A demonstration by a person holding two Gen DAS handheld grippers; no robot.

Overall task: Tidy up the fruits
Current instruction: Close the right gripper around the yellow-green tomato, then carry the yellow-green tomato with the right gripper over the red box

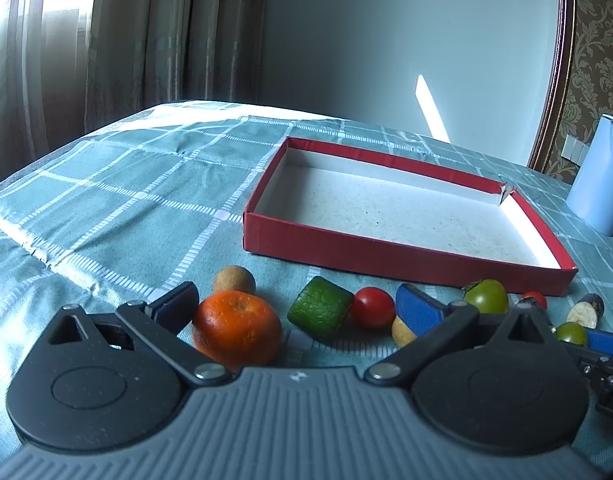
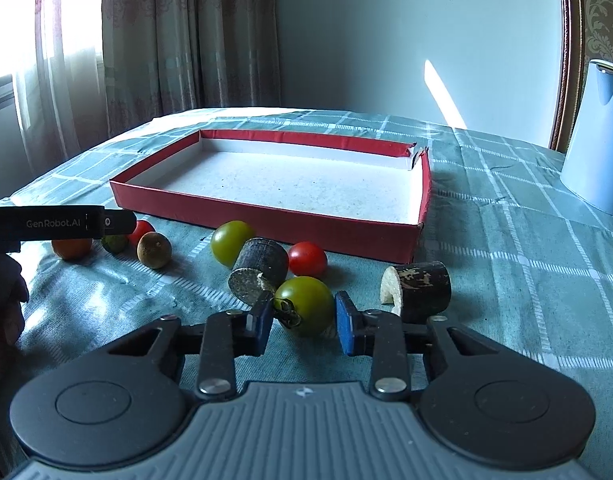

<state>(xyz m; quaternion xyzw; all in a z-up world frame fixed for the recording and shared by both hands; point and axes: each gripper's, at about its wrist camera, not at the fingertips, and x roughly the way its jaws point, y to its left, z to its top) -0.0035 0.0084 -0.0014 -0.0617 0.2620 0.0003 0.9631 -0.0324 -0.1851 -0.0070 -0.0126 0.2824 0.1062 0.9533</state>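
A shallow red cardboard box (image 2: 266,216) with a pale, bare floor is seen lying on a worktop covered by a teal checked cloth (image 2: 506,264). Its far right corner (image 2: 416,154) is torn open. In front of its near wall the fruits are scattered on the cloth, none of them inside the box.

In the right wrist view, the right gripper (image 2: 304,322) is closed around a green tomato (image 2: 306,304), whose stem end is turned toward the left pad. The blue pads (image 2: 346,324) are set against both of its sides; the tomato rests on the cloth. Just behind it a dark cylindrical piece (image 2: 260,270) with a greyish cut face is found, with a second green tomato (image 2: 230,242) and a red cherry tomato (image 2: 307,259) beyond it, near the box. To the right, a dark-skinned piece (image 2: 420,290) with a pale cut end lies on its side.

In the left wrist view, the left gripper (image 1: 302,310) is held wide open, low over the cloth. Between its fingers a mandarin (image 1: 237,326), a green cut chunk (image 1: 320,313) and a red cherry tomato (image 1: 372,307) are seen, none of them pressed. A brown round fruit (image 1: 234,279) lies just behind the mandarin. A light blue jug (image 1: 598,176) stands at the right, well apart from the fruits.
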